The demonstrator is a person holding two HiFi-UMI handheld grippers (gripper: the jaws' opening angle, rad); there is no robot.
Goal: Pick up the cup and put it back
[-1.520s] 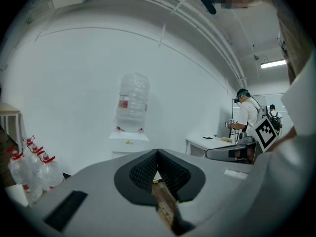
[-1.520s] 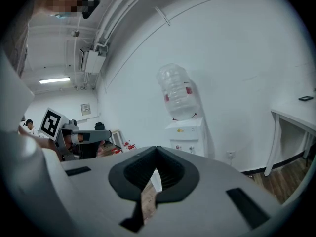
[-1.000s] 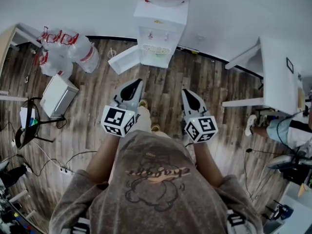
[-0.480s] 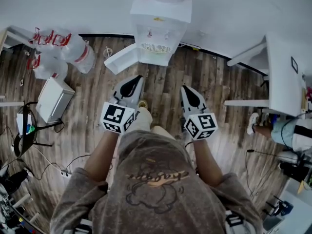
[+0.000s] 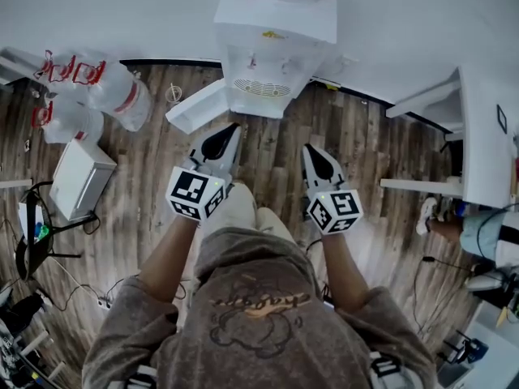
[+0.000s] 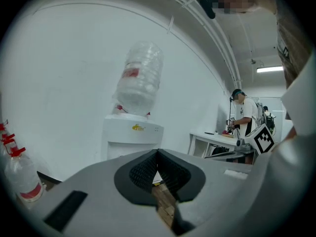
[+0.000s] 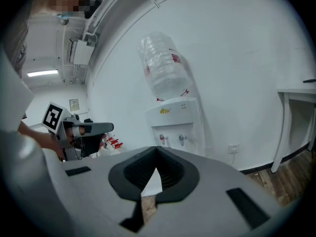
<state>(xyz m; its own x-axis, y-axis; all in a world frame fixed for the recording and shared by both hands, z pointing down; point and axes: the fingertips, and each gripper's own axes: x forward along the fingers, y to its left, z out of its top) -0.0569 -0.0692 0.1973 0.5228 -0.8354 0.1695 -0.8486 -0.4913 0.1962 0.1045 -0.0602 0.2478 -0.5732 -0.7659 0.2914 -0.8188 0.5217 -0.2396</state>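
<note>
Item: the cup, not located. No view shows a vessel that can be named as one; a small round object (image 5: 173, 94) on the wooden floor (image 5: 268, 148) by the wall is too small to identify. Likeliest location, by judgement: at the water dispenser (image 5: 272, 51), which stands against the wall under an inverted bottle (image 6: 138, 78), its taps (image 7: 170, 139) facing the person and its lower cabinet door (image 5: 199, 108) swung open to the left. Left gripper (image 5: 223, 140): fingers (image 6: 143, 169) closed tip to tip, nothing between them, only floor visible through the gap below the tips. Right gripper (image 5: 318, 160): fingers (image 7: 170, 174) likewise closed and empty. Governing relation: both grippers are side by side at waist level and point forward at the dispenser, which lies straight ahead and well apart from either set of fingers. The left gripper is nearer the open door, while the right lines up with the taps. Any pick would call for the chosen fingers to part first, since both pairs are closed. Surroundings: spare water bottles (image 5: 89, 87) and a white box (image 5: 77, 177) on the floor at left, a white table (image 5: 486, 128) at right, and another person (image 6: 244, 115) standing in the background.
</note>
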